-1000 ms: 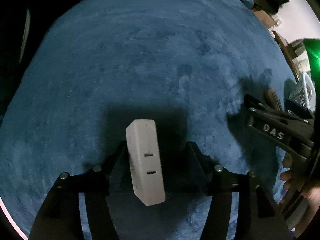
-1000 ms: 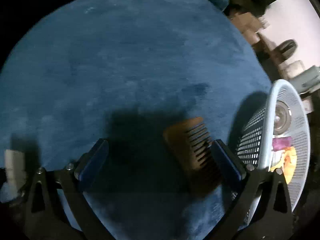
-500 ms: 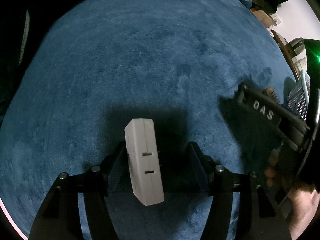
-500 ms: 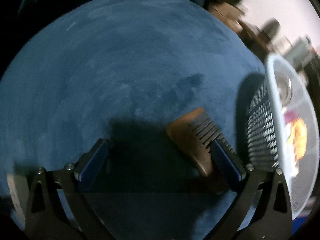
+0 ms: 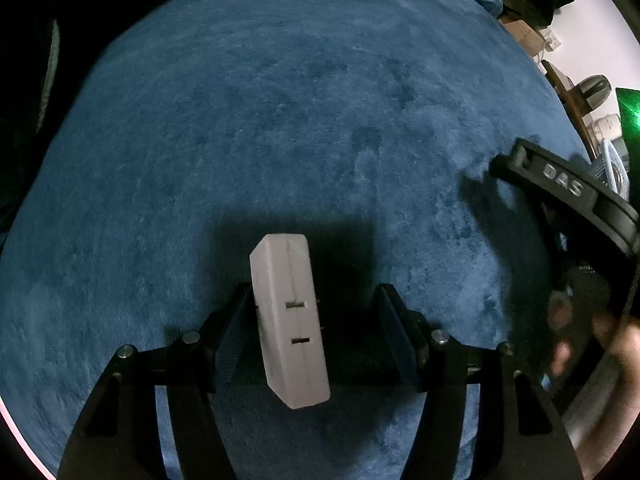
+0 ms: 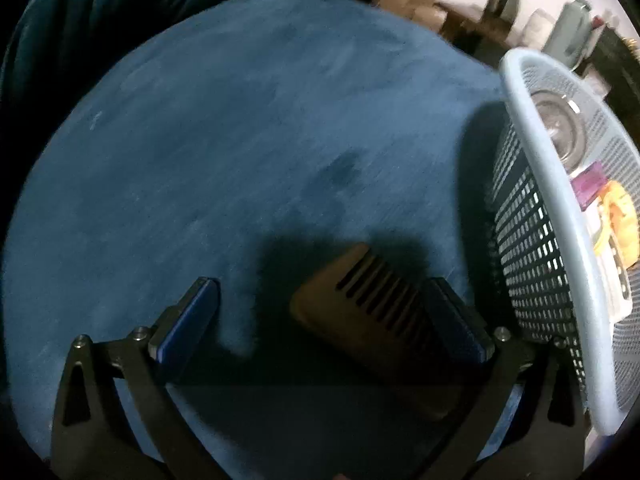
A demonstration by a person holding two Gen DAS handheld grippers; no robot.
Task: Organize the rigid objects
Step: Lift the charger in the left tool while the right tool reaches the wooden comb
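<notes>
A white plug adapter with two slots lies on the blue plush surface. It sits between the fingers of my left gripper, close to the left pad, with a dark gap to the right pad; the jaws are open. In the right wrist view a brown wooden comb lies in shadow between the fingers of my right gripper. Its teeth point toward the right finger. This gripper is open too, its left pad well clear of the comb.
A pale mesh basket stands just right of the comb, holding a glass item, a purple thing and a yellow thing. The right gripper's black body and a hand show at the right of the left wrist view. Room clutter lies beyond.
The right gripper has rolled, so the comb and basket now sit turned in its view, and its body has shifted up in the left wrist view. The left gripper and adapter have not moved.
</notes>
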